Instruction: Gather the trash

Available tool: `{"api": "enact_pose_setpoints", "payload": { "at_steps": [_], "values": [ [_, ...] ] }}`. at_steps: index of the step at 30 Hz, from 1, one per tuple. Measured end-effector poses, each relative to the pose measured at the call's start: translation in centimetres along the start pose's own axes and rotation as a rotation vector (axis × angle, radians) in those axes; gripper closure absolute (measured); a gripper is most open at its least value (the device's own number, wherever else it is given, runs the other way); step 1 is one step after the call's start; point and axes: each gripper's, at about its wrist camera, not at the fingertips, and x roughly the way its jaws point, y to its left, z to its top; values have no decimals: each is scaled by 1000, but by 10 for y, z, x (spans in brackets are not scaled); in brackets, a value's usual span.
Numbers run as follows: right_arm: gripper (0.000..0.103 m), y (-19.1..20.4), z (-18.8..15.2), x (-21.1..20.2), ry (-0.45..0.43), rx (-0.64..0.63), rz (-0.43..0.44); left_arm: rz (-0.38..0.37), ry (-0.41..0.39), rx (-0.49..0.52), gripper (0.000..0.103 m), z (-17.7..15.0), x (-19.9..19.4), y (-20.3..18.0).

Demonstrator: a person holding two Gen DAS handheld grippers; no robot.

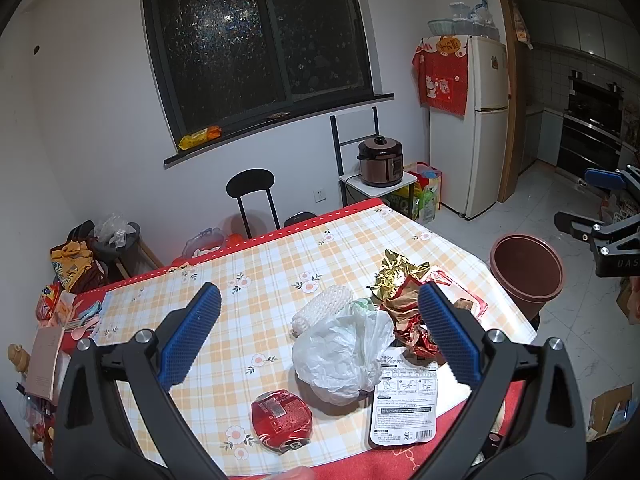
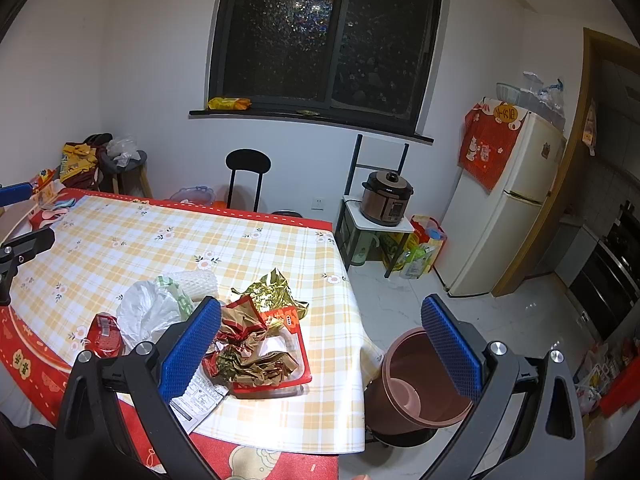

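Trash lies on the checked tablecloth (image 1: 256, 272): a crumpled white plastic bag (image 1: 340, 356), a white foam net (image 1: 320, 306), a red crushed packet (image 1: 282, 416), a printed card (image 1: 404, 404) and crumpled gold and red wrappers (image 1: 404, 292). My left gripper (image 1: 320, 334) hangs open above the bag. In the right wrist view the wrappers (image 2: 256, 344) lie on a red tray-like pack (image 2: 298, 364), beside the bag (image 2: 146, 314) and the foam net (image 2: 196, 282). My right gripper (image 2: 320, 344) is open over the table's corner, its right finger above the brown bin (image 2: 416, 392) on the floor.
The brown bin (image 1: 526, 270) stands off the table's right edge. A black chair (image 2: 246, 176) and a side stand with a cooker (image 2: 386, 198) are behind the table, a fridge (image 2: 504, 208) further right. Clutter sits at the table's far left (image 1: 72, 312).
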Motion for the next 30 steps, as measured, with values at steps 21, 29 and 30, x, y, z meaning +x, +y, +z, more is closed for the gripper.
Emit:
{"api": "enact_pose_setpoints", "payload": {
  "at_steps": [21, 29, 30],
  "values": [
    [4, 5, -8, 2, 7, 10, 27, -13, 0, -45, 5, -10, 1, 5],
    [4, 29, -31, 26, 23, 60, 125, -58, -10, -113, 5, -36, 4, 23],
    [4, 32, -35, 32, 34, 62, 137, -62, 1, -117, 5, -43, 9, 24]
  ]
}}
